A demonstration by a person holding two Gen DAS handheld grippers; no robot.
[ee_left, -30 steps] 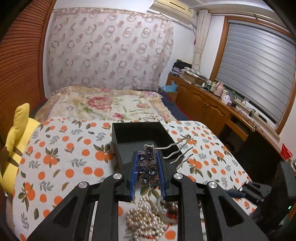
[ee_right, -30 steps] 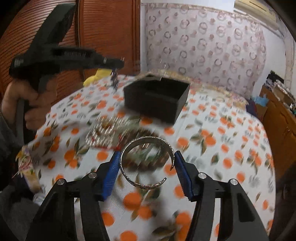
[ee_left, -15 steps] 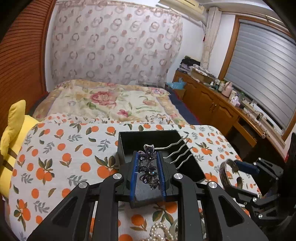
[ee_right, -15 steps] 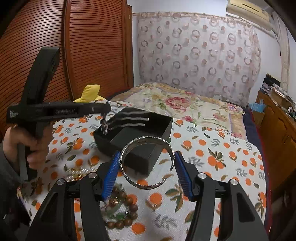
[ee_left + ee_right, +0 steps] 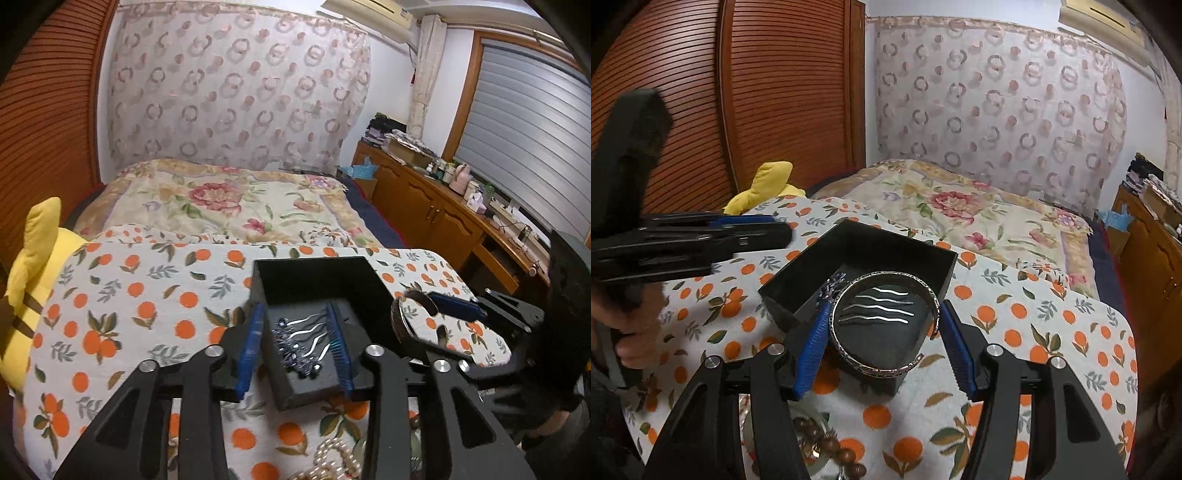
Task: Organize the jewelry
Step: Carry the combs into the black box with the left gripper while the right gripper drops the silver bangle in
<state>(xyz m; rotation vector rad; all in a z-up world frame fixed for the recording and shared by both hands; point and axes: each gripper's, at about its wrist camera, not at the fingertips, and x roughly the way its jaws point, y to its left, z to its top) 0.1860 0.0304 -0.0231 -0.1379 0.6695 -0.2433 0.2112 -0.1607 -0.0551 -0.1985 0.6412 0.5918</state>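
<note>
My left gripper point(image 5: 297, 345) spread, hair comb point(image 5: 301, 341) lying in black box point(image 5: 809, 273) | my right gripper point(image 5: 884, 341) clamped on bangle point(image 5: 886, 363) above box's near corner

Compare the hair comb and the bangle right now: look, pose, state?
The hair comb lies loose on the black box floor; the bangle is clamped in the right gripper above it. The comb has wavy prongs and a dark beaded head; the bangle is an open engraved ring. Both are silvery metal.

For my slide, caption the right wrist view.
Right gripper holds silver bangle above black box containing hair comb.
</note>
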